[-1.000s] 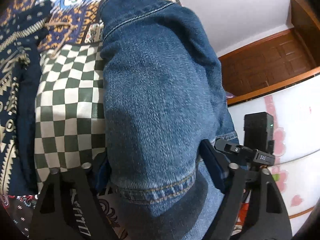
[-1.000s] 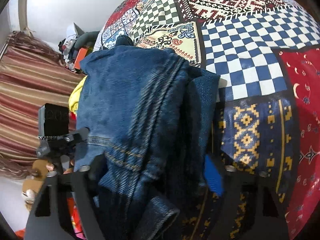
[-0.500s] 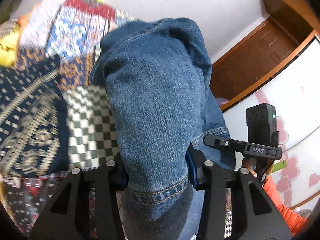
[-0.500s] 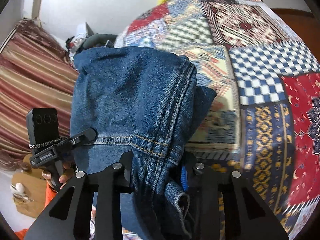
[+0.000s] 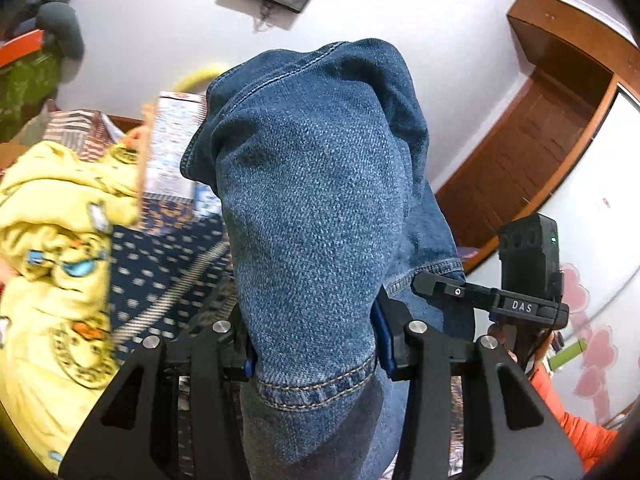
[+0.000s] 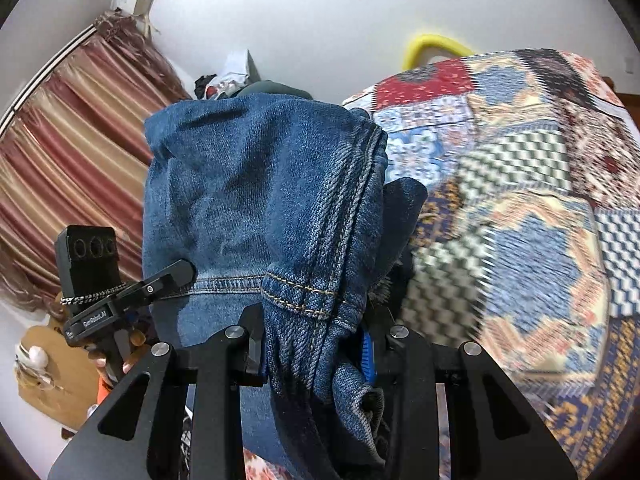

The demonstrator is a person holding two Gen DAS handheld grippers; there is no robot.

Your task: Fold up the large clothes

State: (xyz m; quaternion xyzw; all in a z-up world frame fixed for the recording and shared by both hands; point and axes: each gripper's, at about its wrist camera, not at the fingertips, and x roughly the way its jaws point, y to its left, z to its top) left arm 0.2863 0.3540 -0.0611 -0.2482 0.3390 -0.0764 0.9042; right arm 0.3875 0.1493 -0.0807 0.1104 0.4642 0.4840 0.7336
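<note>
The folded blue denim jeans are being held up off the patchwork-quilted bed, pinched at both ends. The left gripper is closed down on a stitched hem of the jeans, the cloth bulging forward and up from between its black fingers. The right gripper is being kept clamped on a bunched, seamed edge of the same jeans, denim spilling over and below its jaws. In the left wrist view, a crumpled yellow printed garment is lying on the bed's left side, well apart from the jeans. The opposite handheld unit is being seen beside the denim in each view. No containers are visible.
</note>
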